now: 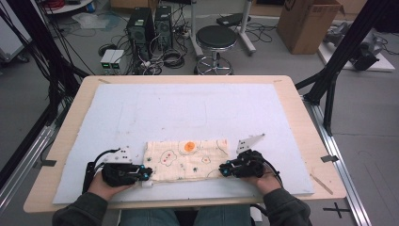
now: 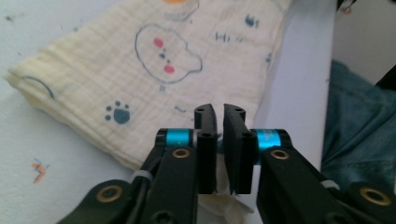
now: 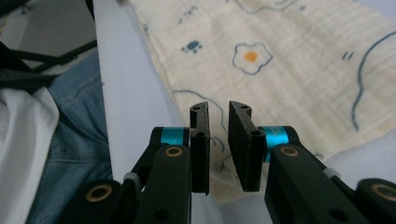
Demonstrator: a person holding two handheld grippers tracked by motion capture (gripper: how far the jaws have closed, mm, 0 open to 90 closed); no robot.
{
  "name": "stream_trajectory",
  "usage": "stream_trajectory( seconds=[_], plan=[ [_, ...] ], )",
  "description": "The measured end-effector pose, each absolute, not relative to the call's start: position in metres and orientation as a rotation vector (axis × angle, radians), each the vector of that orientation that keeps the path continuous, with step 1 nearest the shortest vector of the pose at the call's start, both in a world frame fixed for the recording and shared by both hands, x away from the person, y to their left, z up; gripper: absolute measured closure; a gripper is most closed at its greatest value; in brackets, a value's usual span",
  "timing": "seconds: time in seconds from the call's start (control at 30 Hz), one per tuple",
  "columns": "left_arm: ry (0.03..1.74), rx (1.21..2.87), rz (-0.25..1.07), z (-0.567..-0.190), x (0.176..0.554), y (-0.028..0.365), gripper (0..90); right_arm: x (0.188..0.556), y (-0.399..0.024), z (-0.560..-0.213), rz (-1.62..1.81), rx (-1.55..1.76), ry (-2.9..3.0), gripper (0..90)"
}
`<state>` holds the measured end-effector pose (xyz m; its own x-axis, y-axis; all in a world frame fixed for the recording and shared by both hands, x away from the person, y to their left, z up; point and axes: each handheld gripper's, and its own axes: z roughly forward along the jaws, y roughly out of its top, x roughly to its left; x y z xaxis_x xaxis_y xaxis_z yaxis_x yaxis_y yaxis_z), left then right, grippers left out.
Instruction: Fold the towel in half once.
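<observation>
1. While both hands sit at the near edge of the counter (image 1: 301, 108), the left gripper (image 1: 147, 175) has its fingers (image 2: 206, 140) pinched on the near left corner of the cloth (image 1: 188, 159); in the left gripper view a tuft of cream fabric shows between and below the pads, and the gap is a mere slit.
2. The right gripper (image 1: 223, 170) stands at the near right corner. Its fingers (image 3: 243, 144) straddle the cloth's edge with a narrow gap left between them, so I judge them nearly closed but not yet pressing on the fabric; the corner lies under and between them.
3. Just beyond the grippers, the cloth lies flat on the pale blue mat (image 1: 188, 108), already folded into a long strip, to judge by the layered edges in the left gripper view. So at least one fold looks done.
4. What seems left: secure the right corner, then carry both near corners over for another fold.
5. Farther off, the rest of the mat lies bare, and a stool (image 1: 215, 37) stands on the floor beyond the counter.
</observation>
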<state>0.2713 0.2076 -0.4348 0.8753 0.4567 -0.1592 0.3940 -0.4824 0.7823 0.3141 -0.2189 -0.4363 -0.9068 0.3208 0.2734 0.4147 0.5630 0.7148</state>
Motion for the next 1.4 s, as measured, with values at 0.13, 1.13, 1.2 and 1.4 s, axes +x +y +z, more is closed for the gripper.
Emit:
stream_trajectory(
  seconds=[0.13, 1.13, 1.2, 1.4],
  plan=[
    [0.602, 2.169, 0.092, -0.438, 0.270, 0.205, 85.2, 0.314, -0.217, -0.442, -1.206, -0.625, -2.696, 81.0],
    [0.645, 2.081, 0.139, -0.431, 0.273, 0.212, 74.5, 0.317, -0.228, -0.428, -1.426, -0.719, -2.617, 64.4],
    [0.659, 2.069, 0.138, -0.431, 0.275, 0.213, 72.7, 0.319, -0.229, -0.427, -1.451, -0.736, -2.601, 61.5],
    [0.712, 2.012, 0.156, -0.427, 0.281, 0.213, 61.7, 0.323, -0.227, -0.424, -1.451, -0.743, -2.600, 52.1]
  ],
)
